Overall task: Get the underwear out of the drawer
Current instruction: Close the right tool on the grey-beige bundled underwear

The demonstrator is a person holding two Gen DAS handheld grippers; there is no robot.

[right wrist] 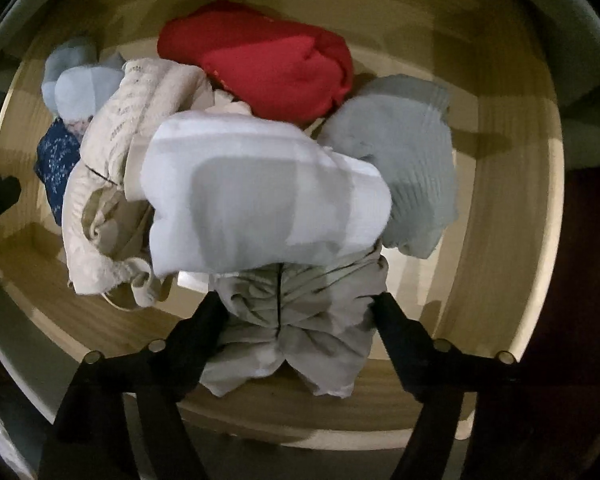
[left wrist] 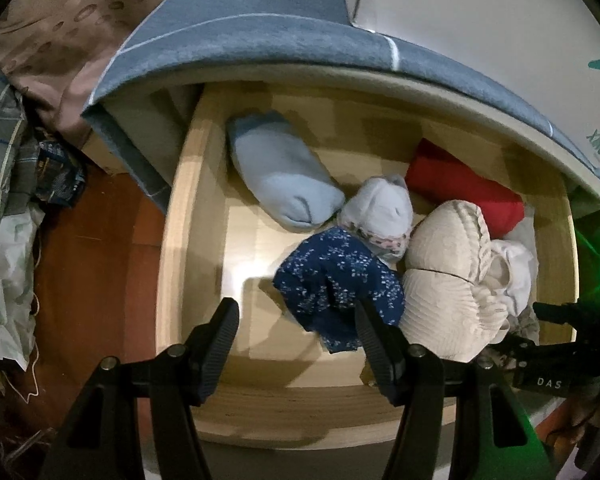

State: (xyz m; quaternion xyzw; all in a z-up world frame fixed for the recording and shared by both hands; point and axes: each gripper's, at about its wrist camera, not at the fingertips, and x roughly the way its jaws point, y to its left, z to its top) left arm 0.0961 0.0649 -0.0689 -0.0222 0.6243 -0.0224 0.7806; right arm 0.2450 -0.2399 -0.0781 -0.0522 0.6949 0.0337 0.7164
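Both grippers hang over an open wooden drawer (left wrist: pixel 188 200) crammed with rolled underwear. The right gripper (right wrist: pixel 300 304) points straight down, its jaws apart and straddling a crumpled pale grey piece (right wrist: pixel 296 328) at the near edge, the pads seemingly not pressing it. A white roll (right wrist: pixel 260 192) lies just beyond, overlapping that piece. The left gripper (left wrist: pixel 296 320) waits with jaws wide apart and empty, its right finger (left wrist: pixel 374 344) beside a navy floral piece (left wrist: pixel 336 280). The risk: closing here could snag the white roll too, or pinch only a loose fold that slips free on the lift.
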